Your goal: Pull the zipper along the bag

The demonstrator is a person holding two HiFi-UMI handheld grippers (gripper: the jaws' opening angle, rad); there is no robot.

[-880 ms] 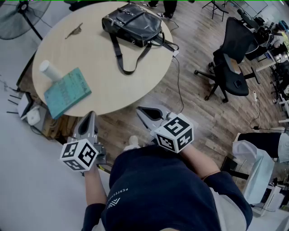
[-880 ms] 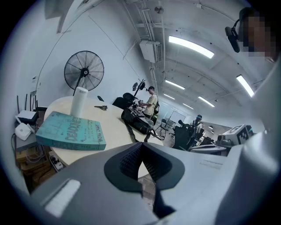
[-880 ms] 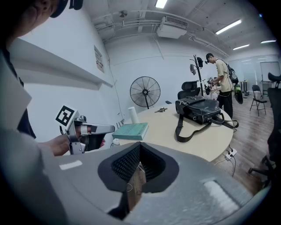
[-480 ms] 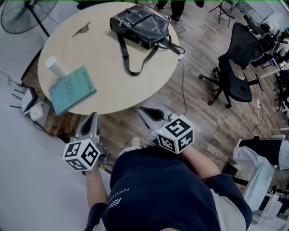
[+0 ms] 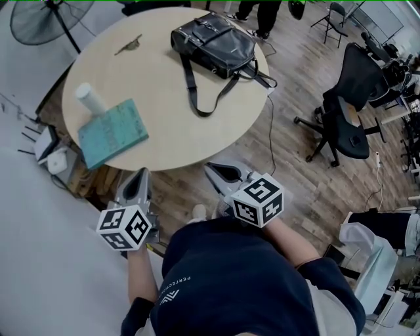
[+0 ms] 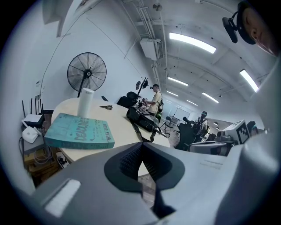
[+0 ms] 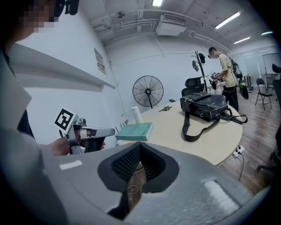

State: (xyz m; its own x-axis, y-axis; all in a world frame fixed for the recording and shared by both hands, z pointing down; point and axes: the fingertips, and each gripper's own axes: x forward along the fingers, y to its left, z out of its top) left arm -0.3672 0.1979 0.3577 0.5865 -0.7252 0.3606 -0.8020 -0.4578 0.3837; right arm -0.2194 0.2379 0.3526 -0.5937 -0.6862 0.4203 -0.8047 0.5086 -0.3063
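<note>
**Left tongs**: held low at the person's left side, short of the near rim of the tabletop, and pointed forward and slightly downward. The marker cube lies nearest the body. The jaws are pressed together, and nothing is gripped between them.

**Right tongs**: held at about the same height on the person's right, likewise angled forward and a little down, with the tip just short of the near rim. The jaws are closed flat against each other and are empty.

**Edges and free space:**
- A standing fan is seen beyond the far left rim.
- A white cylinder stands upright near the left rim.
- A teal book lies flat just beside the cylinder, close to the near-left edge.
- A small dark object rests at the far side.
- A wide bare stretch of the round surface is left between the book and the black bag.
- The bag is placed at the far right of the tabletop, well apart from both tongs.
- Its shoulder strap is looped toward the centre.
- To the right of the rim, open wooden floor is crossed by a cable.
- An office chair is set farther right.
</note>
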